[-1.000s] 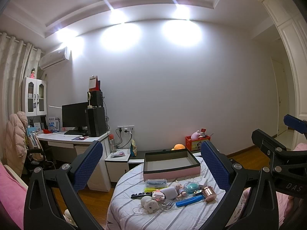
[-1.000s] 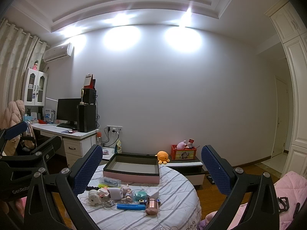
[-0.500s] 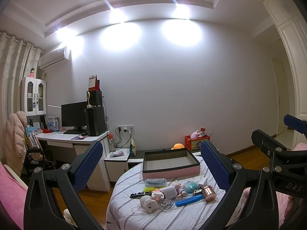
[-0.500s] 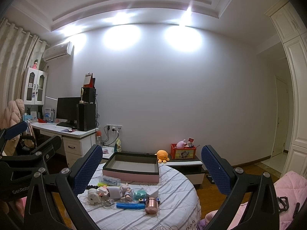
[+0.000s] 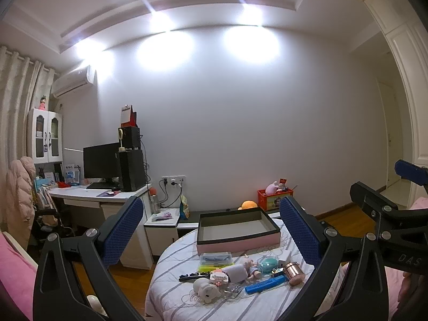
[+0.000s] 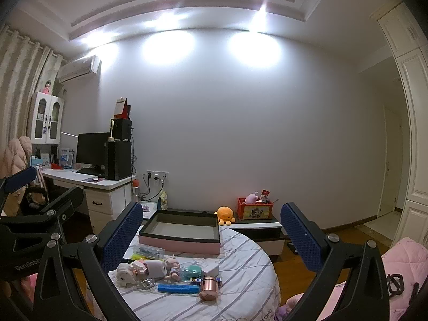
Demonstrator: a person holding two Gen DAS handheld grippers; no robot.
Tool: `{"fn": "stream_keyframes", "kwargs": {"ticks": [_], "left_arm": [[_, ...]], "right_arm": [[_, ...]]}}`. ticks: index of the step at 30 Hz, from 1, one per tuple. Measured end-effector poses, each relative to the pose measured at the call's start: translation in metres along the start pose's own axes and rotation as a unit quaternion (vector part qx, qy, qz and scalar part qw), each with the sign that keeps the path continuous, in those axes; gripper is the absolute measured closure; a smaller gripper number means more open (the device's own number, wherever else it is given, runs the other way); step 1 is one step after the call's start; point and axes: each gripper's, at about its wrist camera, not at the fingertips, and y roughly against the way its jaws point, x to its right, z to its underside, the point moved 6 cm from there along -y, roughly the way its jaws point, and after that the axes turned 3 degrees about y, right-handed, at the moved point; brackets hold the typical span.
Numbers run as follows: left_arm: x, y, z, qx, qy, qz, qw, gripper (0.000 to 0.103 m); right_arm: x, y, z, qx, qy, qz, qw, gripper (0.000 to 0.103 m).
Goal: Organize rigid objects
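Above the round table [image 5: 171, 289], both hand-held grippers [image 5: 211, 230] [image 6: 211, 230] wide apart, empty.

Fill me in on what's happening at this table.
A person holds a tool in each hand, the left tool and right tool, both open, empty and above a round table. Small items lie in a cluster near its front edge, among them a blue bar and a copper cup. The pink box behind them is empty. Nothing is sorted yet.

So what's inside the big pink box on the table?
The pink box looks empty: only its plain grey floor shows in both views. Its near wall hides the strip of floor just behind it, so something flat could lie there unseen.
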Motion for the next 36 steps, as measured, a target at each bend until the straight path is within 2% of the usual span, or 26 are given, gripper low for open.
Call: {"fn": "stream_keyframes", "kwargs": {"ticks": [9, 12, 16, 19, 24, 28, 36], "left_arm": [[0.005, -0.035, 0.014, -0.007, 0.003, 0.014, 0.9999, 0.000], [0.004, -0.054, 0.032, -0.031, 0.008, 0.026, 0.9992, 0.000], [-0.003, -0.084, 0.075, -0.082, 0.002, 0.022, 0.9964, 0.000], [-0.010, -0.107, 0.115, -0.139, 0.008, 0.025, 0.9900, 0.000], [-0.022, -0.141, 0.180, -0.232, 0.029, 0.029, 0.9719, 0.000], [-0.029, -0.156, 0.217, -0.274, 0.040, 0.030, 0.9603, 0.000], [-0.045, -0.183, 0.254, -0.313, 0.060, -0.002, 0.9480, 0.000]], "right_arm": [[0.002, -0.025, 0.009, -0.009, -0.003, -0.001, 1.000, 0.000], [0.000, -0.039, 0.020, -0.020, 0.000, -0.003, 1.000, 0.000], [-0.002, -0.068, 0.054, -0.068, 0.012, -0.008, 0.998, 0.000], [-0.003, -0.091, 0.088, -0.110, 0.013, -0.010, 0.994, 0.000], [0.001, -0.127, 0.148, -0.187, 0.005, -0.014, 0.982, 0.000], [0.003, -0.146, 0.187, -0.237, -0.001, -0.024, 0.971, 0.000], [0.007, -0.168, 0.219, -0.276, -0.009, -0.031, 0.961, 0.000]]}}
